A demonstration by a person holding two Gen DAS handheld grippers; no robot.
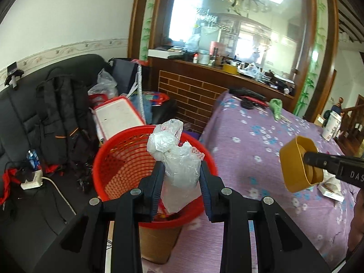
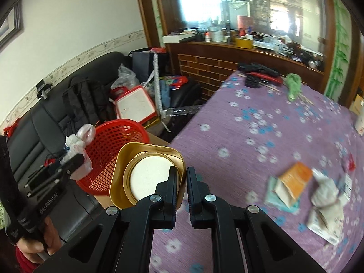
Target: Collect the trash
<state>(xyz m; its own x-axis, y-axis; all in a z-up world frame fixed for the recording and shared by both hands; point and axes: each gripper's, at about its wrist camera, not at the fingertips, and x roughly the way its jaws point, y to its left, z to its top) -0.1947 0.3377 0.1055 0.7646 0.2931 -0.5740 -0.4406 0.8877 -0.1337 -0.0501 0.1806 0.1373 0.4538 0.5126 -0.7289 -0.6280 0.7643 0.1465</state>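
1. The left gripper (image 1: 179, 170) is pinched onto a crumpled clear plastic bag (image 1: 176, 157), which is held right over the red basket (image 1: 118, 157). The basket is propped on a cardboard box (image 1: 157, 243) just off the table's left edge.
2. That bag looks super light and floppy, probably slippery too, so it's best grabbed at a bunched-up wad, not a loose flap.
3. The right gripper (image 2: 181, 179) is clamped on the rim of a gold dish (image 2: 145, 173), its fingers nearly pressed together around the thin wall. The dish is held over the near-left corner of the purple tablecloth (image 2: 238, 136), beside the basket.
4. The dish looks stiff and light. A rim pinch works, but it could probably swing or slip if tilted.
5. More scraps (image 2: 293, 184) are left lying on the right of the table, likely paper, light and easily crushed.
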